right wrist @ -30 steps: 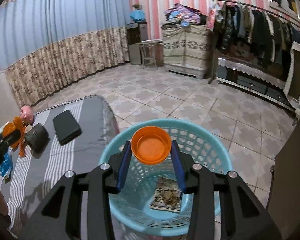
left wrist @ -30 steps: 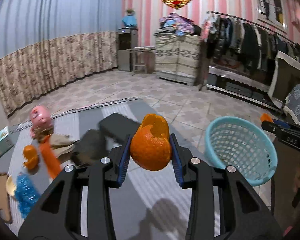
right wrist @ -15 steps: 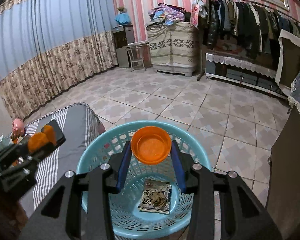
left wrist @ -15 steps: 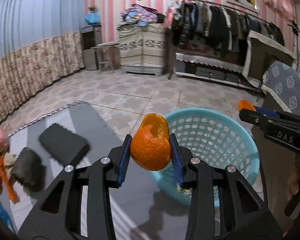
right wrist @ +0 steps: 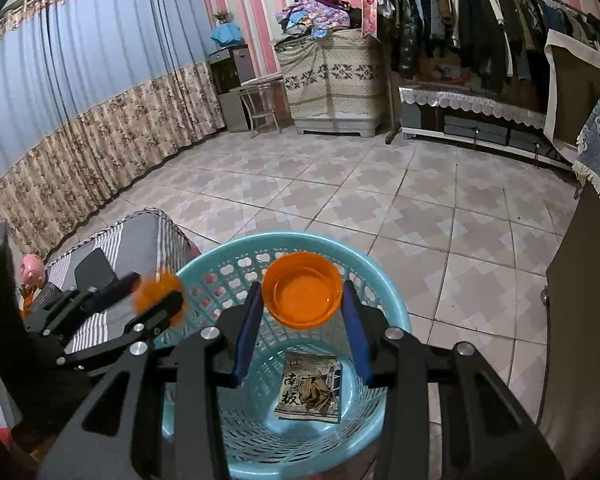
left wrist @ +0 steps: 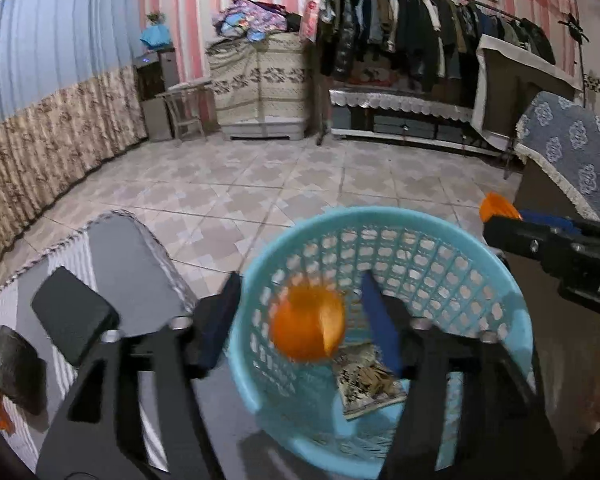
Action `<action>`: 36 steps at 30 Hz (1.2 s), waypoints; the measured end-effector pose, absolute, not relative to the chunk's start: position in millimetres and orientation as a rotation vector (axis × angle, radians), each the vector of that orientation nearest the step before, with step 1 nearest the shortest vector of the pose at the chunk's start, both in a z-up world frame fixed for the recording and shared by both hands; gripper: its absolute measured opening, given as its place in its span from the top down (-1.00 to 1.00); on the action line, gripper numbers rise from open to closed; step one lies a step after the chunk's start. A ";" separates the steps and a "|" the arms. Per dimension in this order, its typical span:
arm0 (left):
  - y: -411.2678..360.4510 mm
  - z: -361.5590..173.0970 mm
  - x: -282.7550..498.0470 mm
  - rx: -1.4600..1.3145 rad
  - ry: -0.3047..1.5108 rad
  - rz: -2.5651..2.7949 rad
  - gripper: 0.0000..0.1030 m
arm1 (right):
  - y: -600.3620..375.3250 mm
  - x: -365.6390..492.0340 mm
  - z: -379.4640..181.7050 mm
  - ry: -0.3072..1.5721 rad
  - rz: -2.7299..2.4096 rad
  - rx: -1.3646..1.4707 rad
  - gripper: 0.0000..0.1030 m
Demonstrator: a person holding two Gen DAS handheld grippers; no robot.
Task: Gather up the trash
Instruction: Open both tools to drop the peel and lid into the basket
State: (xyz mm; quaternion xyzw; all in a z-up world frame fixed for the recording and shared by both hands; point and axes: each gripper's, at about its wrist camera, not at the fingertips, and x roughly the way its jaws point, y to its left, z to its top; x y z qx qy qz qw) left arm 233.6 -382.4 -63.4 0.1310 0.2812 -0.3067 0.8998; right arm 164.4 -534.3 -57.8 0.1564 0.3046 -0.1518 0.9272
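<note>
Two pieces are over the blue basket (right wrist: 396, 316): my left fingers (left wrist: 300, 320) are opening, orange peel (left wrist: 306, 328) dropping free between them. My right fingers (right wrist: 302, 320) clamp the orange cap (right wrist: 302, 290) above the snack wrapper (right wrist: 310, 388). Next, I judge, they must release.

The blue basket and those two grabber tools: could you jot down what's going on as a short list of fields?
basket: light blue, on the tiled floor beside the striped table
inside it: a printed snack packet
left gripper: jaws opening, orange peel loose between them, over the basket
right gripper: shut on an orange cup, above the basket
</note>
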 end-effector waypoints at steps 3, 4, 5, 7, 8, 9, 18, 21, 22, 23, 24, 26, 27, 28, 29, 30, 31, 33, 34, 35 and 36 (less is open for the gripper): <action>-370.5 -56.3 236.5 0.243 0.580 -0.607 -0.42 | -532.4 165.0 -59.3 0.627 -0.309 0.317 0.22; -365.6 -52.4 237.9 0.235 0.574 -0.585 -0.51 | -530.9 166.2 -60.0 0.629 -0.306 0.312 0.22; -361.6 -49.1 238.2 0.231 0.564 -0.568 -0.58 | -528.8 167.2 -60.5 0.630 -0.305 0.306 0.22; -349.9 -42.0 239.1 0.218 0.543 -0.532 -0.66 | -521.2 171.2 -62.1 0.635 -0.297 0.287 0.22; -344.9 -39.1 239.4 0.214 0.536 -0.516 -0.70 | -518.1 173.2 -63.3 0.638 -0.293 0.279 0.22; -339.3 -36.3 240.1 0.212 0.529 -0.500 -0.71 | -515.0 175.0 -63.5 0.639 -0.291 0.272 0.22; -289.3 -16.6 235.1 0.159 0.490 -0.414 -0.89 | -495.8 196.7 -78.2 0.683 -0.266 0.267 0.15; -275.3 -14.7 232.1 0.148 0.497 -0.390 -0.89 | -495.3 193.2 -76.3 0.667 -0.266 0.291 -0.59; -270.9 -14.5 231.7 0.143 0.500 -0.390 -0.89 | -497.2 192.4 -74.3 0.660 -0.273 0.289 -0.60; -266.5 -14.0 231.2 0.138 0.503 -0.387 -0.89 | -497.6 191.5 -73.0 0.658 -0.283 0.286 -0.61; -263.7 -13.5 230.9 0.137 0.503 -0.381 -0.89 | -498.6 190.3 -72.7 0.655 -0.288 0.290 -0.67; -255.3 -12.6 228.1 0.139 0.497 -0.365 -0.89 | -500.0 189.2 -71.9 0.645 -0.295 0.306 -0.77; -250.7 -12.2 226.3 0.140 0.493 -0.354 -0.89 | -500.2 188.5 -71.8 0.642 -0.295 0.310 -0.77; -247.0 -11.6 225.4 0.139 0.491 -0.347 -0.89 | -499.9 188.0 -71.3 0.639 -0.299 0.309 -0.78; -242.9 -11.0 224.3 0.136 0.490 -0.341 -0.89 | -500.4 189.3 -69.8 0.636 -0.303 0.305 -0.78; -236.8 -9.9 223.3 0.128 0.491 -0.333 -0.89 | -499.7 188.9 -68.9 0.633 -0.306 0.300 -0.79; -232.5 -9.9 221.9 0.123 0.491 -0.329 -0.89 | -499.1 188.2 -67.9 0.629 -0.309 0.295 -0.79; -222.8 -8.0 220.1 0.116 0.491 -0.318 -0.89 | -495.6 188.0 -64.1 0.615 -0.306 0.284 -0.80; -216.9 -7.2 218.5 0.115 0.489 -0.311 -0.89 | -493.8 187.7 -62.6 0.609 -0.303 0.281 -0.80; -212.5 -6.4 216.8 0.115 0.488 -0.305 -0.89 | -492.2 187.3 -60.9 0.604 -0.299 0.278 -0.80; -207.6 -5.3 215.1 0.115 0.486 -0.298 -0.89 | -490.3 186.4 -58.5 0.597 -0.291 0.276 -0.80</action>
